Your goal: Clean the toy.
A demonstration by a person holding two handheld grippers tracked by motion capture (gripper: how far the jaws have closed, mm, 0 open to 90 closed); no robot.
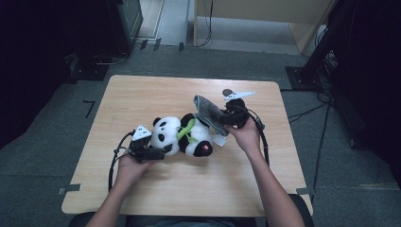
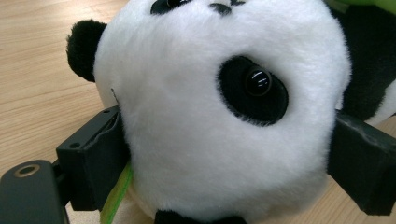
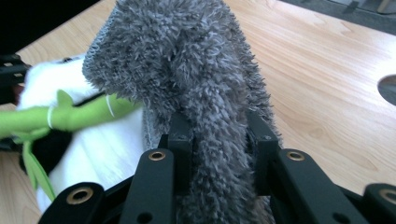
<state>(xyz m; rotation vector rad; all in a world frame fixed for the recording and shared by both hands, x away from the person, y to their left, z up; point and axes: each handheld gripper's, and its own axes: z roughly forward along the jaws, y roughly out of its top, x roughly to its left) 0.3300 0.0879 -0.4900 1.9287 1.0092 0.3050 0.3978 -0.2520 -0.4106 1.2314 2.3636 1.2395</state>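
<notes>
- A plush panda (image 1: 182, 136) lies on its side near the middle of the wooden worktop (image 1: 142, 94), head toward the person's left, feet toward the right.
- The left tongs (image 1: 161, 150) sit at the panda's head; in the left gripper view the two black jaws press into the white fur on either side of the head (image 2: 219, 112), so they are clamped on the panda.
- The left hand (image 1: 135, 165) rests low on the worktop, just in front of the toy.
- A green strip (image 1: 186, 130) runs across the panda's middle (it looks like a stuffed bamboo stalk), and in the right gripper view it shows as a bright green stem (image 3: 70, 116) against the white belly.
- The right tongs (image 1: 226, 120) hold a grey fluffy cloth (image 1: 210, 113); in the right gripper view the cloth (image 3: 201, 93) rises up between the two jaws, which pinch it narrowly on both sides.
- The cloth hangs over the panda's rear end, touching or just above it (I cannot tell which from here).
- The right hand (image 1: 243, 132) is at the panda's right, wrist angled in toward the toy.
- A small dark round spot (image 1: 227, 91) sits on the worktop beyond the right tongs.
</notes>
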